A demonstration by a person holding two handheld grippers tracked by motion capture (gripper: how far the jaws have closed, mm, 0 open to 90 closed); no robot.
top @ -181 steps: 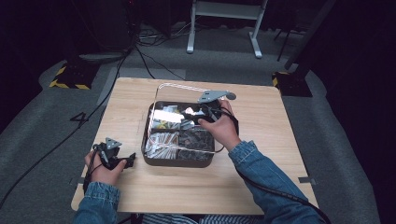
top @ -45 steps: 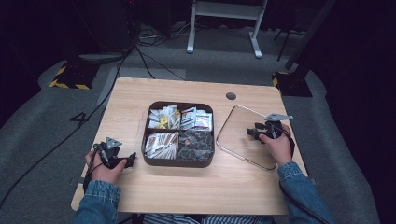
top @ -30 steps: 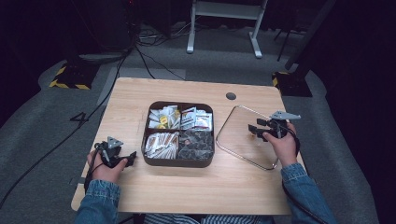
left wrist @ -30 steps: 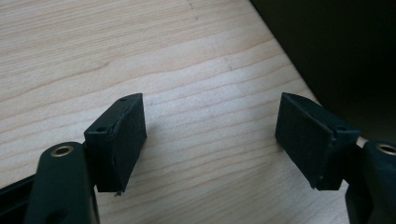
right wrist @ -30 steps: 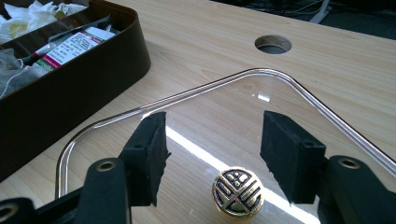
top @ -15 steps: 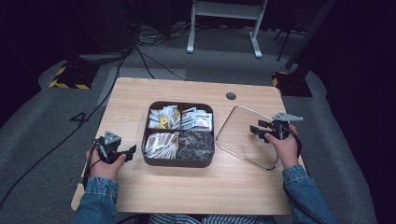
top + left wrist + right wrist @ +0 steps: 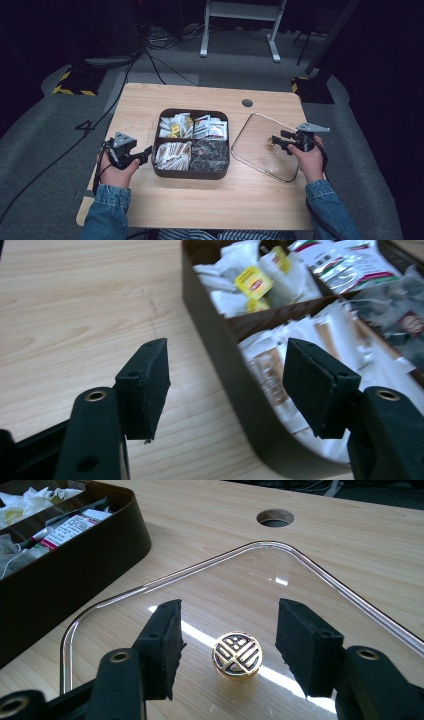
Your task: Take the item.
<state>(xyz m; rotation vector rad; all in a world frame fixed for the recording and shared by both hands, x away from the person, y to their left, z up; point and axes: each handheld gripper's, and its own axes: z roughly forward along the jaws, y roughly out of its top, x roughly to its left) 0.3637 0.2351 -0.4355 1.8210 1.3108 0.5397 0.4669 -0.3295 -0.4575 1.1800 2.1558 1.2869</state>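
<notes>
Right gripper (image 7: pixel 227 650) open, jaws just narrowing astride the gold knob (image 7: pixel 237 655) without touching; clear lid (image 7: pixel 262 145) laid flat at three o'clock of the box (image 7: pixel 191 143). Left gripper (image 7: pixel 225 385) open, also narrowing, empty, poised at nine o'clock over the sachets (image 7: pixel 272 367).

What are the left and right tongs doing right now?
Left tongs: open, closing in, nothing between them, at the rim of the box.
Right tongs: open, closing in, either side of the lid knob, not touching it.
</notes>
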